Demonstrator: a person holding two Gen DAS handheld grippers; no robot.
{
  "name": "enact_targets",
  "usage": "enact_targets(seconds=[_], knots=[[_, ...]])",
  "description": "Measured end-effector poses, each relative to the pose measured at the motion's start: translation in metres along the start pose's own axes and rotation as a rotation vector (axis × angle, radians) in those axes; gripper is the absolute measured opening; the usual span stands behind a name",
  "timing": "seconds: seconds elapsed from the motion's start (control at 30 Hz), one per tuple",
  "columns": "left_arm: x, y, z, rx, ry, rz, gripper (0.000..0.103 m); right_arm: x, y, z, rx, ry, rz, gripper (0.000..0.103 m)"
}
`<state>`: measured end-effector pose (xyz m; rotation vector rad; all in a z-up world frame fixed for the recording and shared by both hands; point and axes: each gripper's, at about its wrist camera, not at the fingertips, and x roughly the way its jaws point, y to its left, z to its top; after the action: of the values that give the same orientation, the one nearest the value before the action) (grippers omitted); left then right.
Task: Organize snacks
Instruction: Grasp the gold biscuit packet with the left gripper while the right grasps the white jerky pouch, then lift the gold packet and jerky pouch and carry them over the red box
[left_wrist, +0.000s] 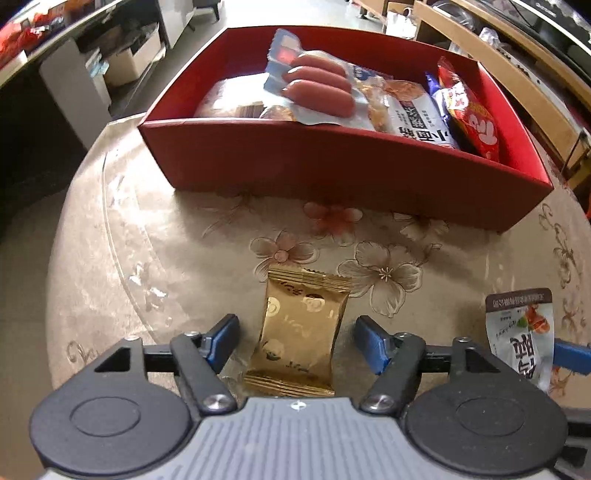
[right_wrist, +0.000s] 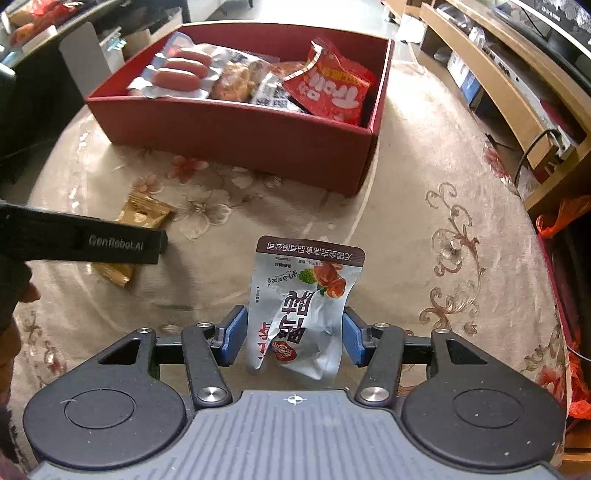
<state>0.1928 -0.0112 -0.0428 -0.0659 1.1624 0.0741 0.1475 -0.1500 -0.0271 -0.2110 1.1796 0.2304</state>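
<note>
A gold snack packet lies on the floral tablecloth between the fingers of my left gripper, which is open with gaps on both sides. It also shows in the right wrist view, partly hidden by the left gripper's black body. A silver snack pouch lies between the blue pads of my right gripper, which is open close around it. The pouch also shows in the left wrist view. A red box at the back holds a sausage pack and a red chip bag.
The round table has a floral cloth. The red box also appears in the right wrist view. A wooden shelf unit stands to the right. Cabinets and cluttered counters stand at the left.
</note>
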Motion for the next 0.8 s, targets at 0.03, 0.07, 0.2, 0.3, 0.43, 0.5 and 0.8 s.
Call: enact_targets(seconds=[0.03,0.07,0.2,0.3,0.43,0.5,0.8], knots=[[0.0,0.001,0.0,-0.003,-0.002,-0.002,0.067,0.003,-0.001,0.0,0.003,0.006,-0.004,0.062],[0.0,0.002,-0.001,-0.007,-0.004,-0.004,0.067,0.006,-0.002,0.001,0.005,0.013,-0.007,0.062],[-0.005,0.001,-0.006,0.009,-0.005,-0.002,0.057,0.014,-0.001,0.004,0.011,0.03,-0.004,0.063],[-0.007,0.001,-0.009,0.025,-0.012,-0.007,0.042,0.017,0.003,0.002,-0.003,0.031,-0.01,0.061],[-0.011,0.001,-0.01,0.025,-0.007,-0.023,0.038,0.012,0.008,0.0,-0.028,0.015,-0.01,0.06],[-0.012,0.0,-0.011,0.033,-0.005,-0.026,0.038,0.008,0.01,-0.003,-0.046,0.003,-0.019,0.059],[-0.033,-0.009,-0.021,0.068,-0.028,-0.04,0.038,-0.009,0.008,-0.005,-0.038,-0.035,0.005,0.059]])
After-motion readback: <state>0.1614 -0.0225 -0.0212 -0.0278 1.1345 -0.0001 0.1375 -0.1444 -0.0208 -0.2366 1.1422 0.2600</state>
